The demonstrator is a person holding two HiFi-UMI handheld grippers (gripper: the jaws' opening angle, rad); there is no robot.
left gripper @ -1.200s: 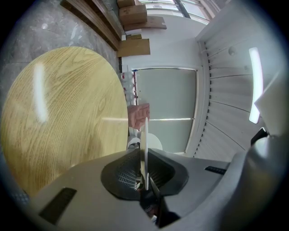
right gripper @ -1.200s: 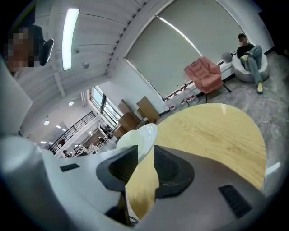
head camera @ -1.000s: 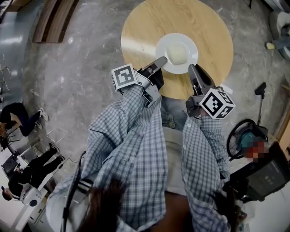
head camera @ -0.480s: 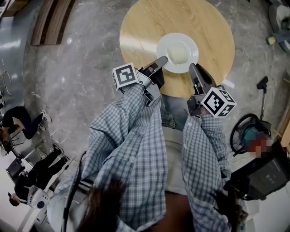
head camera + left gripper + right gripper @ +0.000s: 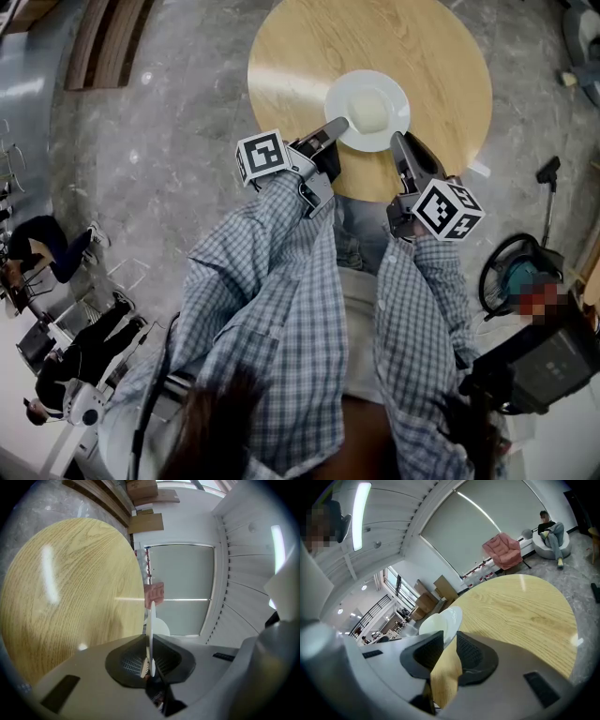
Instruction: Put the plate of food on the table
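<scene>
A white plate (image 5: 395, 96) with a pale lump of food (image 5: 367, 111) hangs over the near half of the round wooden table (image 5: 309, 47). Whether it touches the top I cannot tell. My left gripper (image 5: 336, 124) is shut on the plate's left rim. In the left gripper view the plate (image 5: 151, 616) stands edge-on between the pads. My right gripper (image 5: 397, 141) is shut on the near right rim. The right gripper view has the plate (image 5: 449, 618) running in between the jaws, with the table (image 5: 525, 606) behind.
Grey stone floor surrounds the table. Wooden planks (image 5: 108, 37) lie at the far left. Two people sit at the left (image 5: 37, 244). A machine with a hose (image 5: 511, 272) stands at the right. A pink armchair (image 5: 502, 550) and a seated person (image 5: 551, 529) are beyond the table.
Both grippers and the plate have sunk slightly toward the table top. The grips on the rim look the same.
</scene>
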